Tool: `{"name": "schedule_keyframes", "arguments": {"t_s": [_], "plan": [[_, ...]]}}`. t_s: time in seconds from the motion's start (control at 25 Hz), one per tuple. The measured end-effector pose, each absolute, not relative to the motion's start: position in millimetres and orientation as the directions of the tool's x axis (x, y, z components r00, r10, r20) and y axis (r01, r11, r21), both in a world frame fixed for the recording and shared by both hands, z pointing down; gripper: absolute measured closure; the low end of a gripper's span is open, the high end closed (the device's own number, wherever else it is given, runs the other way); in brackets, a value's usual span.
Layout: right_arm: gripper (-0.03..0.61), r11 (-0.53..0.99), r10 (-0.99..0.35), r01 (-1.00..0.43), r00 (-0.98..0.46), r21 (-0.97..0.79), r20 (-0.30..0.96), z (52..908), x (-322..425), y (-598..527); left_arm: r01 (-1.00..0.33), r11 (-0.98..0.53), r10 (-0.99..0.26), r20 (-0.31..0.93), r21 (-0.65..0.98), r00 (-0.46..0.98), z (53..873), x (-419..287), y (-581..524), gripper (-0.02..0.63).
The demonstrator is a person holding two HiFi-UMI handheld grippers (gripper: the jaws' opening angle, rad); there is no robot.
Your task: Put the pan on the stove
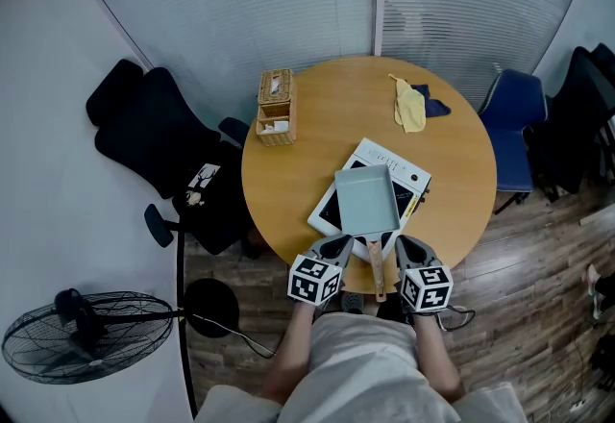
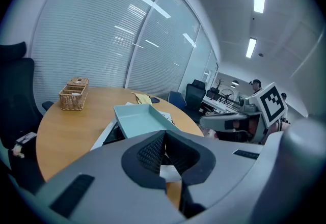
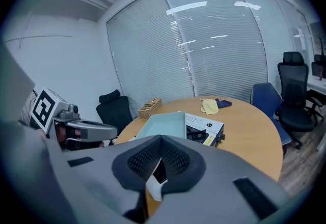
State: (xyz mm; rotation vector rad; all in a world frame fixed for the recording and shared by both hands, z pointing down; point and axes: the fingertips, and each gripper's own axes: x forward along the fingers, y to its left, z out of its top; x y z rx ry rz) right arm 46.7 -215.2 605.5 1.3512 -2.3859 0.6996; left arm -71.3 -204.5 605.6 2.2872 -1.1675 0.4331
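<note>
Pan on stove, handle perhaps overhanging table

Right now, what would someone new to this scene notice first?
A pale teal pan sits on the white stove at the round table's near edge. The left gripper and right gripper flank its wooden handle, both shut. A wicker basket and yellow cloth lie farther back.

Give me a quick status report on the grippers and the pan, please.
Left gripper and right gripper both shut, empty, flanking the handle. Pan sits on the stove. Basket and yellow cloth well clear.
</note>
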Motion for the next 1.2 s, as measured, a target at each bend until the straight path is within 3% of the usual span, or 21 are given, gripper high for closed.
{"name": "schedule_keyframes", "arguments": {"t_s": [1.2], "plan": [[0.555,0.439,-0.711,-0.855,-0.519,-0.277,0.475,602.0,44.1,-210.6,-0.817,-0.49,-0.635,0.518,0.303,0.573,610.8,-70.5,-196.0,0.584]]}}
